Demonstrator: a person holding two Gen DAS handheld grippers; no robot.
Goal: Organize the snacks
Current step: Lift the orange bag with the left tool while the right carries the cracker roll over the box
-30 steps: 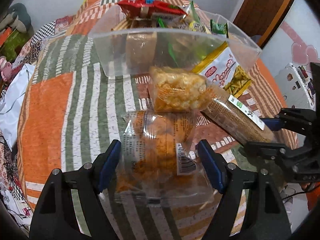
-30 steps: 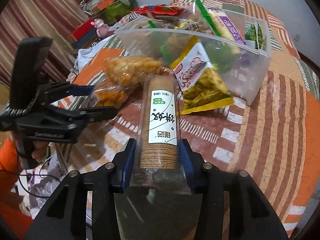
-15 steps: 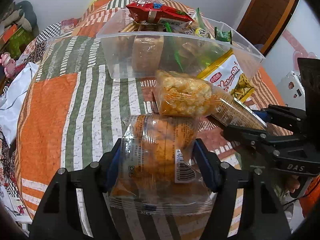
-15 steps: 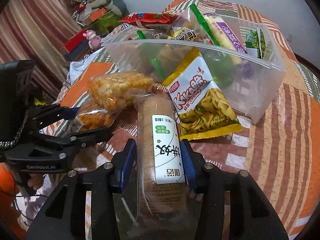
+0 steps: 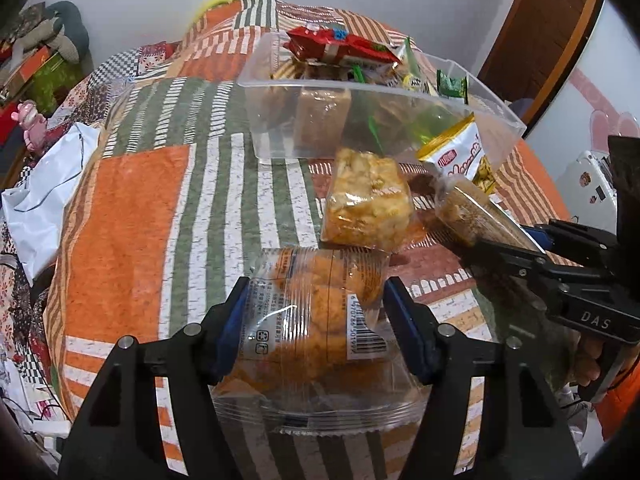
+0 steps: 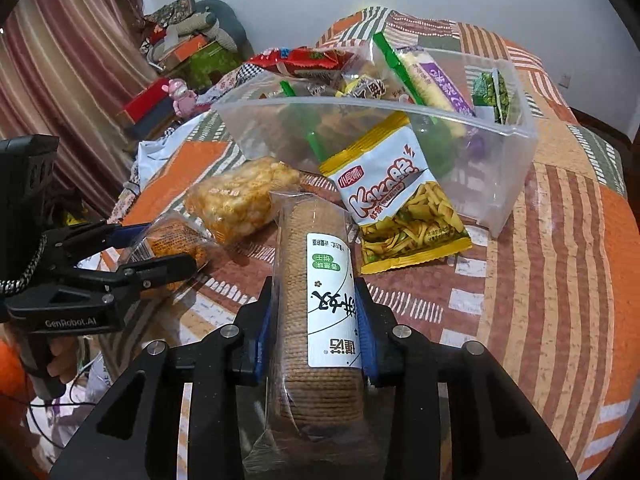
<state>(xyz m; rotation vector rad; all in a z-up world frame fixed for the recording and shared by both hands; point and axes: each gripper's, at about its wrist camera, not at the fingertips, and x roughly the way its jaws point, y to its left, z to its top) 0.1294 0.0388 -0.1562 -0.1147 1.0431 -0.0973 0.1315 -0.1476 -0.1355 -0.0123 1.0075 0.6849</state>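
My left gripper (image 5: 316,304) is shut on a clear bag of orange snacks (image 5: 316,320) and holds it above the bed; it also shows in the right wrist view (image 6: 152,256). My right gripper (image 6: 318,308) is shut on a roll of brown biscuits (image 6: 320,300) with a white label, lifted off the quilt; it also shows in the left wrist view (image 5: 516,248). A clear plastic bin (image 6: 496,176) full of snack packets stands ahead. A bag of puffed yellow snacks (image 6: 244,196) and a white-yellow chips packet (image 6: 396,204) lie in front of the bin.
All sits on a bed with an orange, green and white striped quilt (image 5: 132,208). A white plastic bag (image 5: 44,196) lies at the bed's left edge. Boxes and toys (image 6: 180,64) are piled beside the bed near a striped curtain. A brown door (image 5: 556,32) stands at right.
My left gripper closed on the orange snack bag and lifted it. My right gripper raised the biscuit roll off the quilt and tilted it upward toward the bin.
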